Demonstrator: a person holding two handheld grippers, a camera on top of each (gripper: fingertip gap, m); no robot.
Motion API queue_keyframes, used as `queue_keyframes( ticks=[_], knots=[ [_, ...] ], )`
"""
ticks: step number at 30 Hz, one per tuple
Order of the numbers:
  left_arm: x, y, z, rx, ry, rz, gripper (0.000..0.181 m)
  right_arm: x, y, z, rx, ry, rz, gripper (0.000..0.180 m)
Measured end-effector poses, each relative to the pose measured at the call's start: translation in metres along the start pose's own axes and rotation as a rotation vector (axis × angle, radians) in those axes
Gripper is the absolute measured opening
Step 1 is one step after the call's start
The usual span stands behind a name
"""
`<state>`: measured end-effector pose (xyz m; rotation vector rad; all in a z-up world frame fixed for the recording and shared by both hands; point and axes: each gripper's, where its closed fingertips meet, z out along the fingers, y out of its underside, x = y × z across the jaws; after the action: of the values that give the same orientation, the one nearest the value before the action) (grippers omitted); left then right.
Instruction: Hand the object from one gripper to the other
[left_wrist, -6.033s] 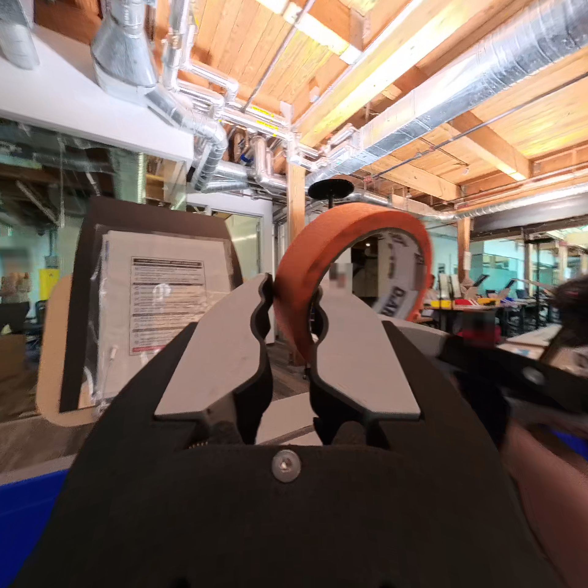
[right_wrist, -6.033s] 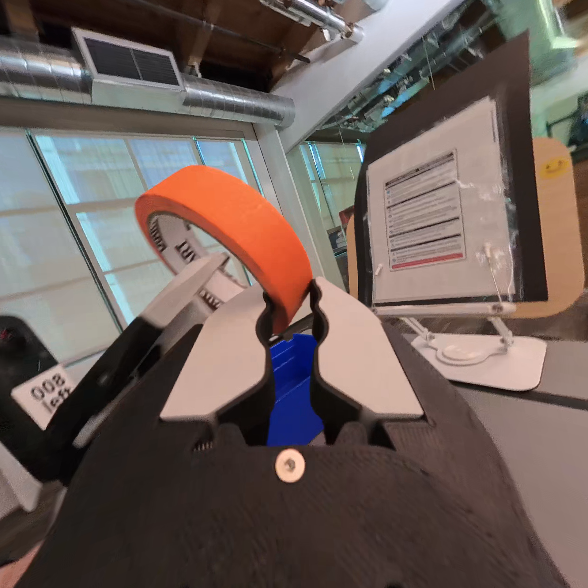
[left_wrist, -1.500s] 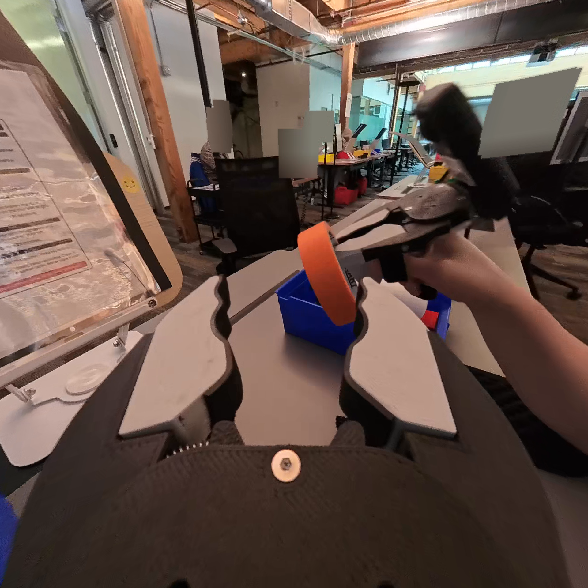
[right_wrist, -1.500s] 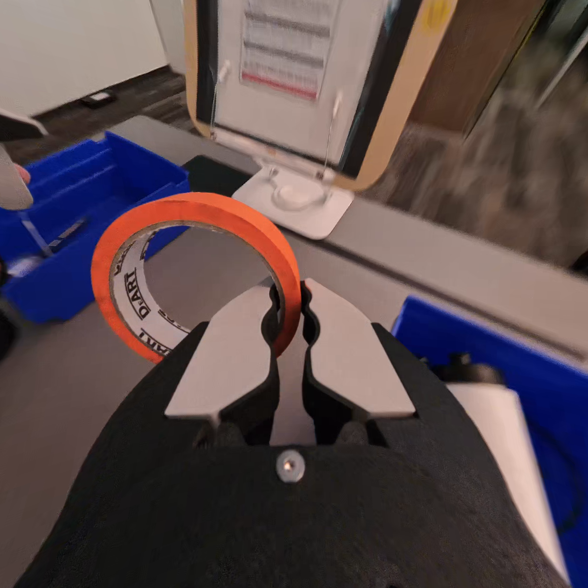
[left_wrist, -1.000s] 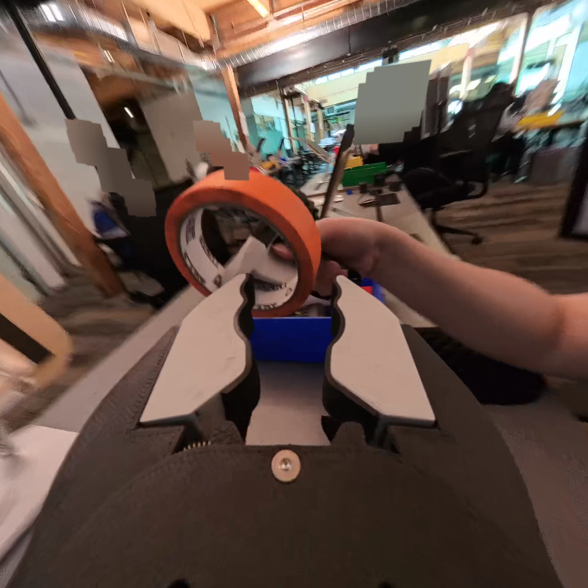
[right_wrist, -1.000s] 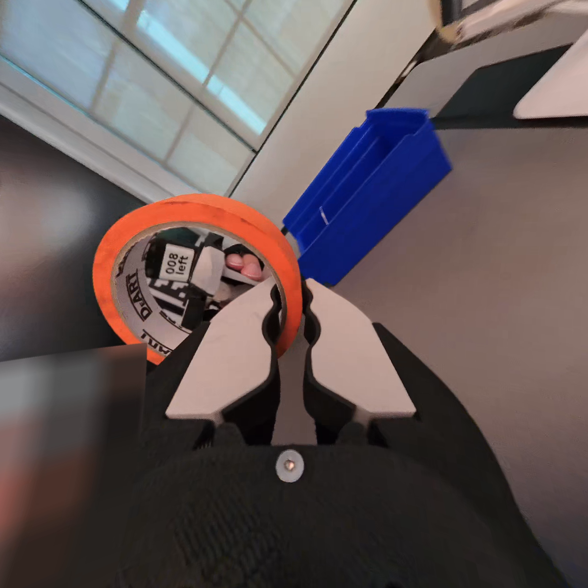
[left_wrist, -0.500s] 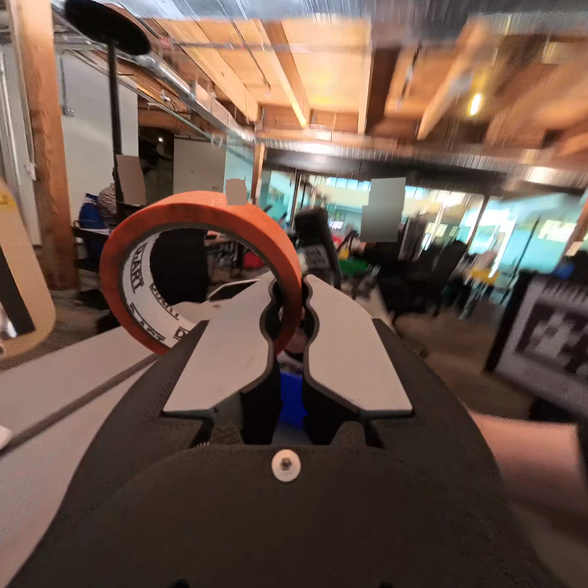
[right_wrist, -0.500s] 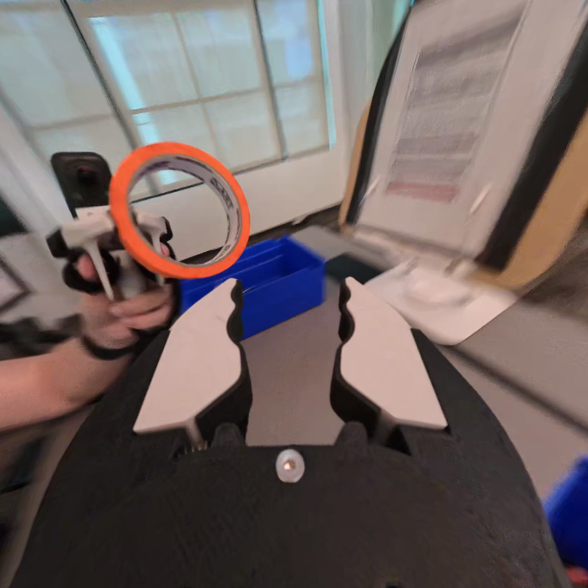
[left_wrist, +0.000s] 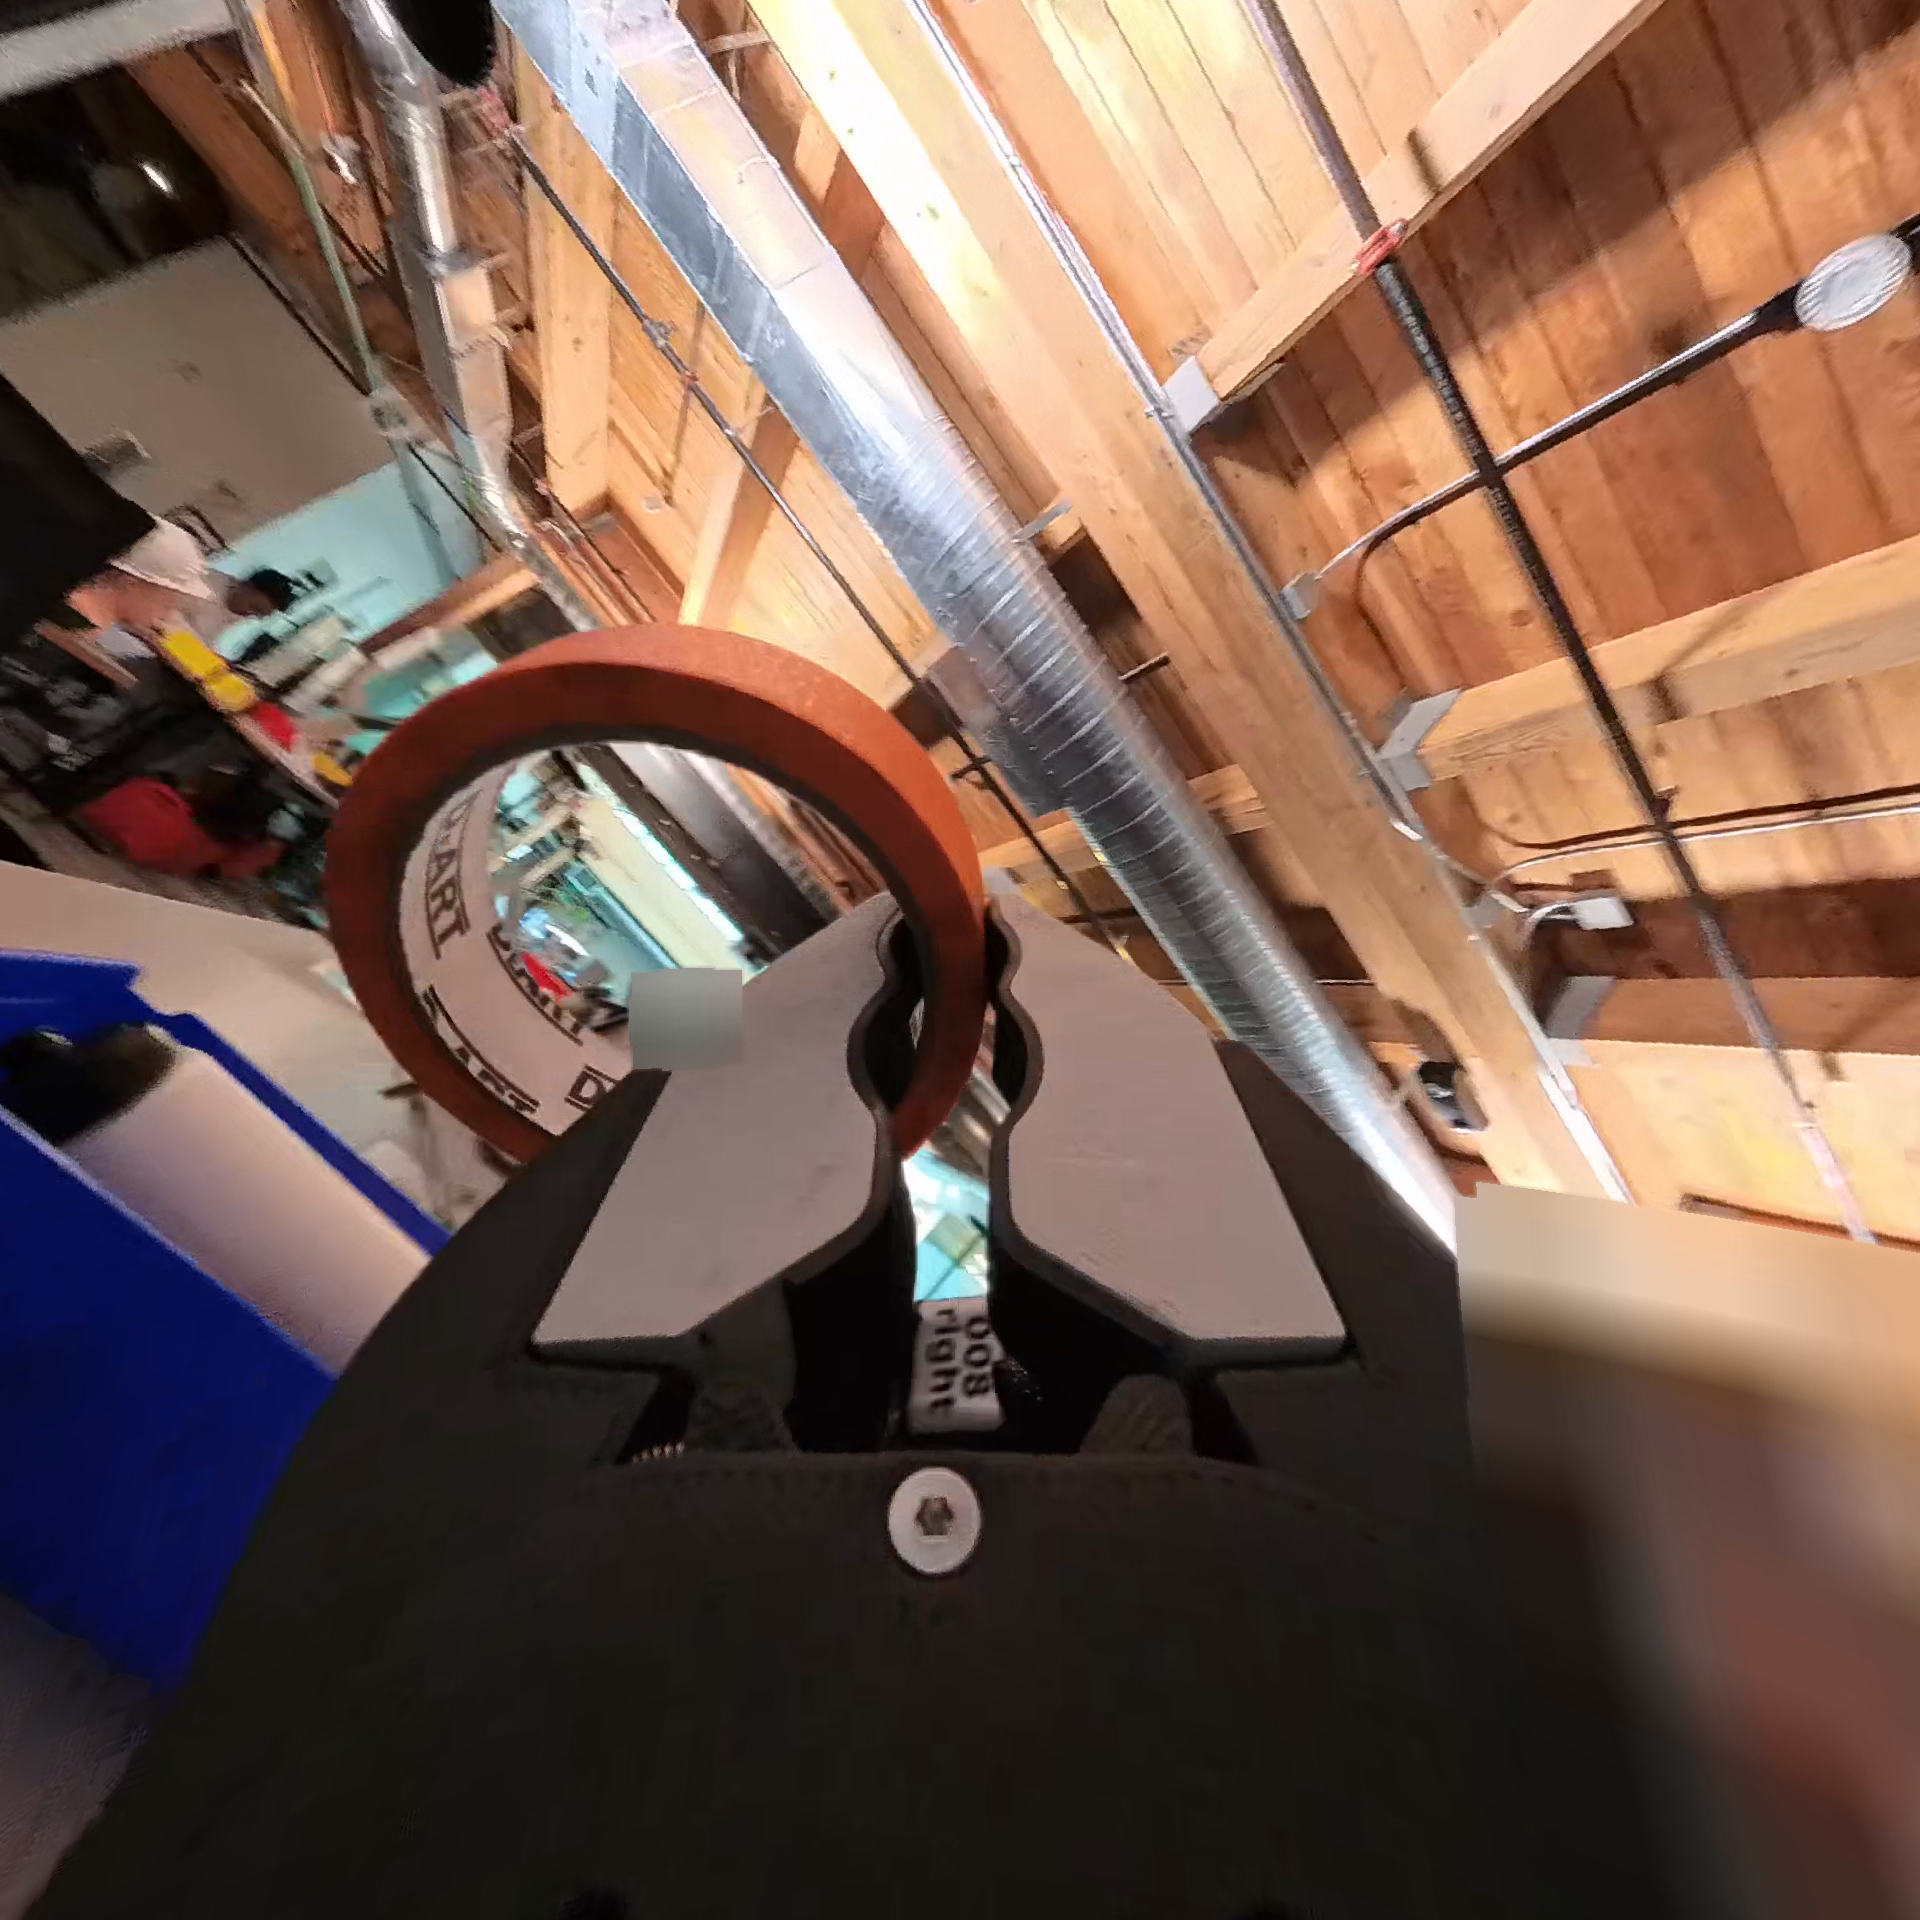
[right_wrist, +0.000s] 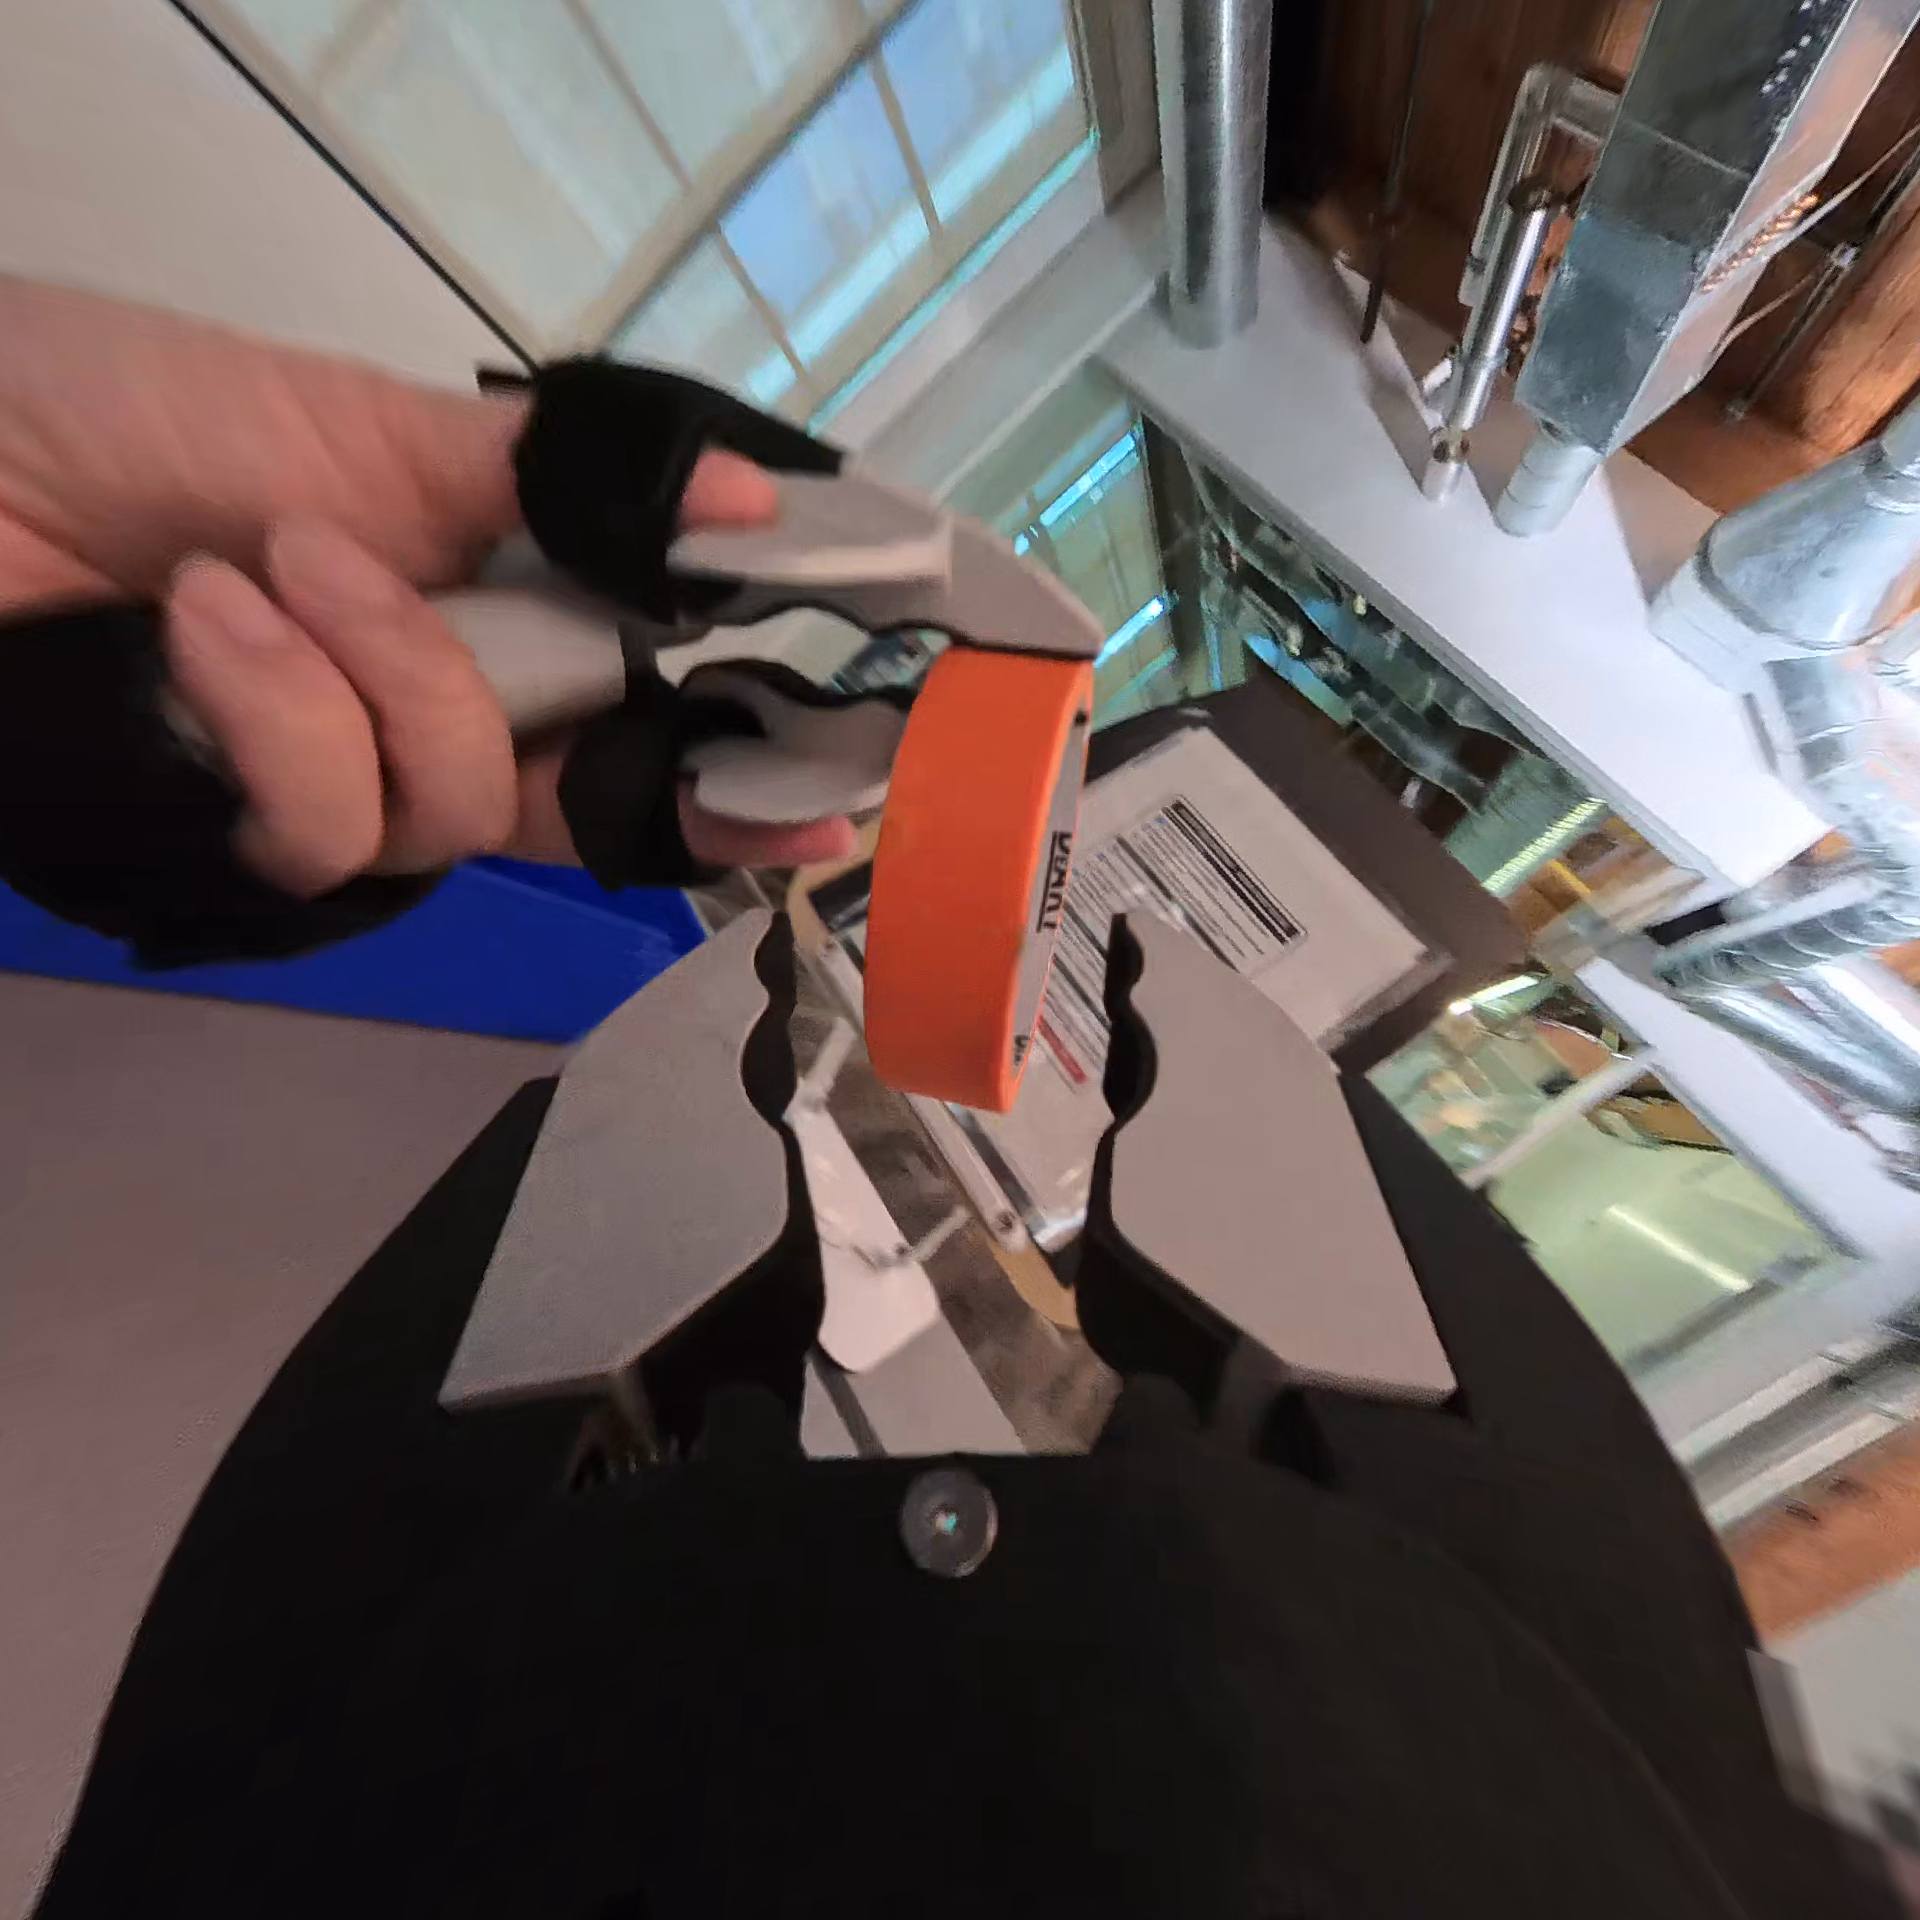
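An orange tape roll (left_wrist: 665, 707) stands upright in my left gripper (left_wrist: 945, 925), which is shut on the ring's right wall, one finger inside the ring and one outside. In the right wrist view a hand (right_wrist: 312, 707) holds that left gripper (right_wrist: 935, 686) at the upper left, clamped on the top of the tape roll (right_wrist: 966, 883), which shows edge-on. My right gripper (right_wrist: 951, 935) is open. The roll's lower end hangs between its two fingertips, with a gap on each side.
A blue bin (left_wrist: 125, 1455) holding a white roll (left_wrist: 208, 1174) is at the lower left of the left wrist view. Another blue bin (right_wrist: 468, 956) sits on the grey table (right_wrist: 208, 1195). A sign stand (right_wrist: 1195, 914) is behind the tape. About 5 centimeters separates my left fingertips from my right.
The left gripper took the tape from the right, which opened. Since half a second ago the grippers have closed in, and the tape's lower end now sits between the open right fingers.
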<state>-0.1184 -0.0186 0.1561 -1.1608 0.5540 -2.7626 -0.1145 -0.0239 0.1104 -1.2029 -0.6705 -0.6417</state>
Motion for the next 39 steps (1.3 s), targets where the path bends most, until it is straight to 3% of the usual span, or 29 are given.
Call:
queue_keyframes(
  ticks=[1, 2, 4, 9, 11, 13, 15, 18, 21, 24, 29, 34, 39],
  knots=[
    [0.001, 0.003, 0.001, -0.006, 0.008, -0.018, 0.01, 0.001, 0.003, 0.001, -0.018, 0.036, -0.033, 0.052],
    [0.002, 0.006, 0.003, -0.017, 0.008, -0.025, 0.01, 0.003, 0.004, 0.0, -0.019, 0.066, -0.05, 0.033],
    [0.003, 0.01, 0.005, -0.041, 0.01, -0.017, 0.01, 0.007, 0.004, -0.003, -0.016, 0.077, -0.022, 0.03],
    [0.005, 0.025, 0.012, -0.227, -0.063, 0.122, 0.057, 0.073, 0.022, -0.023, -0.089, 0.079, 0.334, 0.03],
    [0.01, 0.025, 0.012, -0.249, -0.07, 0.199, 0.051, 0.11, 0.052, -0.044, -0.211, 0.067, 0.558, 0.03],
    [0.014, 0.024, 0.011, -0.277, -0.083, 0.262, 0.046, 0.123, 0.089, -0.072, -0.344, -0.064, 0.878, 0.03],
    [0.019, 0.025, 0.011, -0.306, -0.075, 0.298, 0.043, 0.132, 0.121, -0.102, -0.382, -0.13, 1.141, 0.03],
    [0.022, 0.026, 0.01, -0.334, -0.075, 0.323, 0.038, 0.127, 0.177, -0.138, -0.519, -0.154, 1.337, 0.03],
    [0.023, 0.024, 0.008, -0.34, -0.059, 0.304, 0.032, 0.114, 0.212, -0.15, -0.597, -0.16, 1.463, 0.03],
    [0.022, 0.019, 0.007, -0.321, -0.054, 0.273, 0.029, 0.1, 0.232, -0.147, -0.661, -0.158, 1.51, 0.03],
    [0.018, 0.018, 0.006, -0.318, -0.061, 0.252, 0.026, 0.082, 0.267, -0.138, -0.875, -0.033, 1.399, 0.03],
    [0.014, 0.02, 0.005, -0.34, -0.096, 0.251, 0.028, 0.072, 0.281, -0.127, -0.931, -0.007, 1.333, 0.031],
    [0.008, 0.003, -0.004, -0.356, -0.241, 0.409, 0.036, 0.108, 0.277, -0.136, -0.877, 0.137, 1.188, 0.033]
  ],
)
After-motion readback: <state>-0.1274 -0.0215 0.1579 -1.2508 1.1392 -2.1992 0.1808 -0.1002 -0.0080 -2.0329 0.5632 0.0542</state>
